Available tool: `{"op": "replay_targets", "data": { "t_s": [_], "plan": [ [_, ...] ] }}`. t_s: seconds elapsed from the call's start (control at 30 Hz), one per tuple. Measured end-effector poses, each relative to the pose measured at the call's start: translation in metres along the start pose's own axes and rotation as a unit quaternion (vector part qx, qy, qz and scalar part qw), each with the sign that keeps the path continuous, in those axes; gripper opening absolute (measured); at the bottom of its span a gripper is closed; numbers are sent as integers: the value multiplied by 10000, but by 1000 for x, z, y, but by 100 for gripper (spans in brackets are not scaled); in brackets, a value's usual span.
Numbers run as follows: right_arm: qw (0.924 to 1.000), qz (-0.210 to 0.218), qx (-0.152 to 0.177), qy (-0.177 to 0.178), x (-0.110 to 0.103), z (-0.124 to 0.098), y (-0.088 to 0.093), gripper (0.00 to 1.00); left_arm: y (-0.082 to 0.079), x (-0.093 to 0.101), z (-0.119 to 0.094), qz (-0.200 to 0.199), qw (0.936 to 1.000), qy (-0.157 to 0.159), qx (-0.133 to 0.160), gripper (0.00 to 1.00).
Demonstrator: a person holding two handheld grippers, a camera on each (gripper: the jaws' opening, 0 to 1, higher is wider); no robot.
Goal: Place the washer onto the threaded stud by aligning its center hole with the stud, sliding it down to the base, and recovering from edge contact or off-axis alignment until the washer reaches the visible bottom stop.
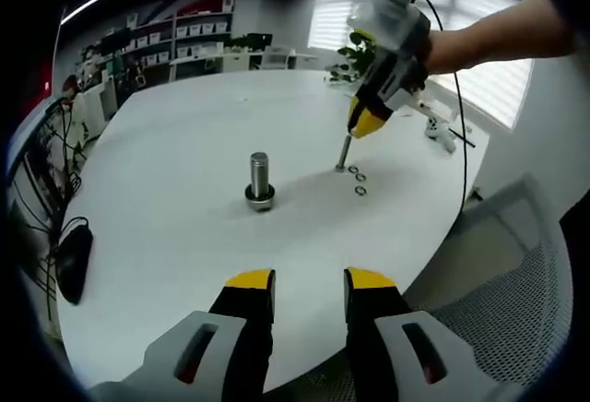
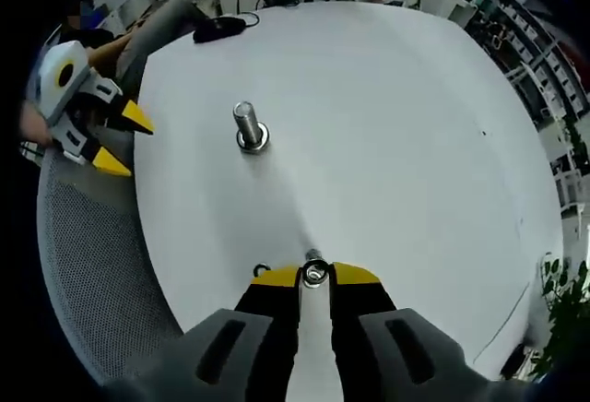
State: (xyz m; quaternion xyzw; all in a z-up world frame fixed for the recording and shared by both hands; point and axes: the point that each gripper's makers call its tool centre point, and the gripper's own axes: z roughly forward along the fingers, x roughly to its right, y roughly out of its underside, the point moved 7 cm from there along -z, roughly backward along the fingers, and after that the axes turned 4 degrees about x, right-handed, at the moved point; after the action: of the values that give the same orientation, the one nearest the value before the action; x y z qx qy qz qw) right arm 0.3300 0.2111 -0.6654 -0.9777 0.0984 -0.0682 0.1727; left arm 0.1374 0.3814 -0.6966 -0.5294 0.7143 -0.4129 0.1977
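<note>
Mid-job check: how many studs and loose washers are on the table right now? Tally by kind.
Studs: 2, the thick stud and the thin stud
Loose washers lying flat beside the thin stud: 3
Total: 5

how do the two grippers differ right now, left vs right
The left gripper has its jaws apart with nothing between them and sits back at the table edge; the right gripper has its jaws close around a small metal stud with a washer, tips down near the loose washers. The left is farther from the large threaded stud side of the work. Both have yellow tips on grey bodies.
</note>
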Motion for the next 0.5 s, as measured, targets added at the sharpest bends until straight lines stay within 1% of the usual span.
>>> {"op": "replay_targets", "data": {
  "t_s": [0.5],
  "plan": [
    [9999,-122,-73,-83,3,8,-1,13,0,0,1,10,10000,-7,-45,28]
  ]
}}
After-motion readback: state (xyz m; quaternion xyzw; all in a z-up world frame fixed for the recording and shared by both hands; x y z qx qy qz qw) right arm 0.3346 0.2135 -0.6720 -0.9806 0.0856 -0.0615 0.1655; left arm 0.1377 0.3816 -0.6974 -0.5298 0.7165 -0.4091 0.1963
